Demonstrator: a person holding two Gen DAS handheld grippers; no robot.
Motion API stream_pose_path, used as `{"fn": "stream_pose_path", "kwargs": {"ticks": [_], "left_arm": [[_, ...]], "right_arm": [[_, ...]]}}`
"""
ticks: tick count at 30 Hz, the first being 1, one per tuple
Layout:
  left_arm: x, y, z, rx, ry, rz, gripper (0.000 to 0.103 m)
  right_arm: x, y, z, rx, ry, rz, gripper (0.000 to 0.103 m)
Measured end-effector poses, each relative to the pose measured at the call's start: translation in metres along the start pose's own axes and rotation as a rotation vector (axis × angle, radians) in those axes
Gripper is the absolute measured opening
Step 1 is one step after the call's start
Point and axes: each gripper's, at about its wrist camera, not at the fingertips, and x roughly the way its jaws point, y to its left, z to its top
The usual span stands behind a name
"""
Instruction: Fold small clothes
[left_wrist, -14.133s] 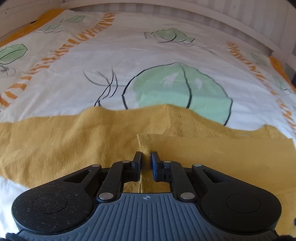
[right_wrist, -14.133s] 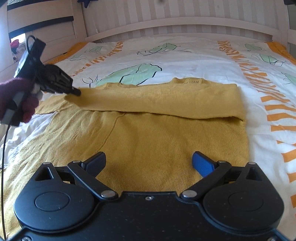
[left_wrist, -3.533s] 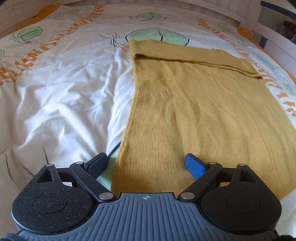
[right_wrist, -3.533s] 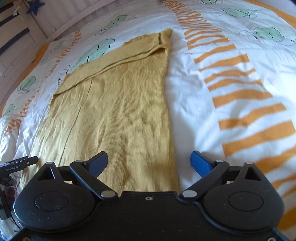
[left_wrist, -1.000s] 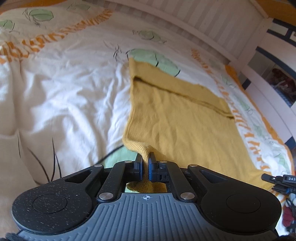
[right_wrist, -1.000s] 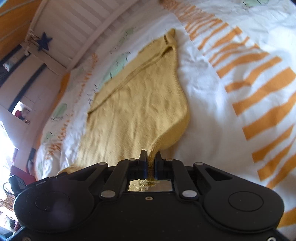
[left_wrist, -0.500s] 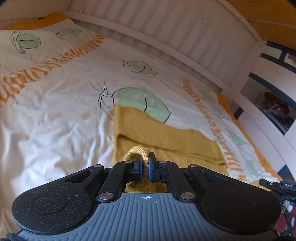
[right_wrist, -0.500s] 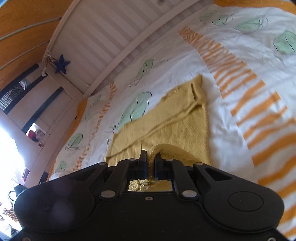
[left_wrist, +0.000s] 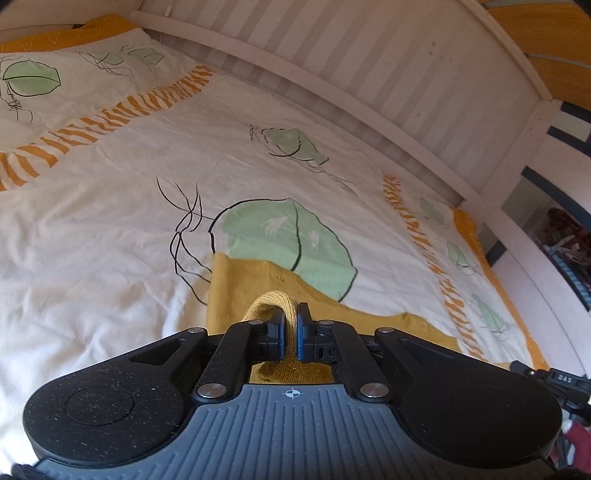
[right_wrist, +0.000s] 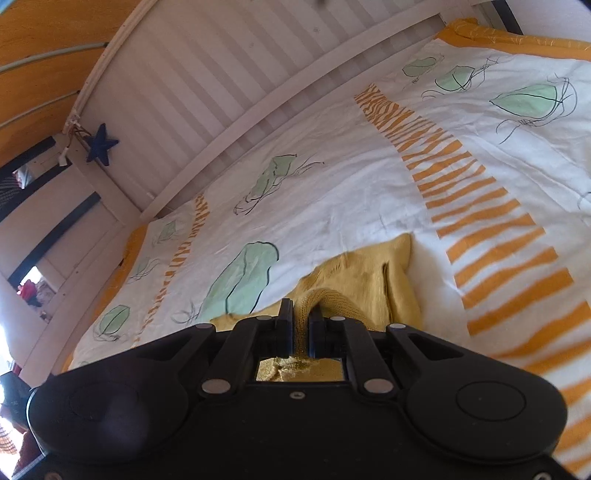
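Sweater (left_wrist: 240, 291) folds are spread on a bed, over one white duvet (left_wrist: 92, 229) printed with green leaves and orange stripes. The bed is enclosed by one white slatted headboard (left_wrist: 351, 62), and orange wood is seen above it. One blue star (right_wrist: 100, 147) is hung at the headboard's corner. Two grippers are counted: the left gripper (left_wrist: 290, 330) and the right gripper (right_wrist: 301, 328), each pinched tight on a raised loop of the yellow knit.
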Motion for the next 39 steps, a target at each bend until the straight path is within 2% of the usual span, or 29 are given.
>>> {"fn": "stream_pose_path", "kwargs": {"ticks": [5, 11, 13, 21, 22, 23, 24, 25, 26, 28, 31, 34, 39], "left_arm": [[0.039, 0.009, 0.010, -0.036, 0.021, 0.037, 0.005], [0.078, 0.015, 0.013, -0.020, 0.052, 0.105, 0.007], [0.086, 0.018, 0.012, -0.016, 0.040, 0.134, 0.008], [0.104, 0.024, 0.020, -0.001, 0.042, 0.133, 0.010], [0.104, 0.024, 0.021, 0.005, 0.037, 0.135, 0.021], [0.103, 0.023, 0.023, 0.014, 0.020, 0.146, 0.039], [0.101, 0.022, 0.025, 0.025, -0.003, 0.157, 0.046], [0.100, 0.021, 0.026, 0.036, -0.022, 0.157, 0.053], [0.098, 0.022, 0.028, 0.042, -0.027, 0.154, 0.053], [0.095, 0.021, 0.031, 0.054, -0.021, 0.175, 0.053], [0.081, 0.015, 0.029, 0.097, -0.033, 0.193, 0.055], [0.068, 0.001, 0.019, 0.183, -0.006, 0.203, 0.058], [0.061, -0.027, -0.020, 0.364, 0.081, 0.167, 0.058]], "right_arm": [[0.040, -0.008, 0.012, 0.003, 0.019, -0.044, 0.016], [0.081, -0.021, 0.015, 0.002, 0.068, -0.111, 0.016], [0.089, -0.024, 0.013, -0.010, 0.078, -0.132, 0.017], [0.101, -0.027, 0.012, -0.030, 0.076, -0.154, 0.018], [0.101, -0.027, 0.013, -0.023, 0.075, -0.151, 0.020], [0.100, -0.028, 0.013, -0.018, 0.070, -0.151, 0.027], [0.099, -0.028, 0.013, -0.017, 0.064, -0.156, 0.031], [0.098, -0.028, 0.014, -0.016, 0.060, -0.159, 0.043], [0.097, -0.027, 0.015, -0.016, 0.052, -0.163, 0.054], [0.091, -0.024, 0.017, -0.031, 0.027, -0.187, 0.059], [0.080, -0.017, 0.021, -0.070, -0.010, -0.212, 0.060], [0.069, -0.002, 0.020, -0.155, -0.028, -0.220, 0.062], [0.066, 0.028, -0.005, -0.313, 0.038, -0.210, 0.062]]}}
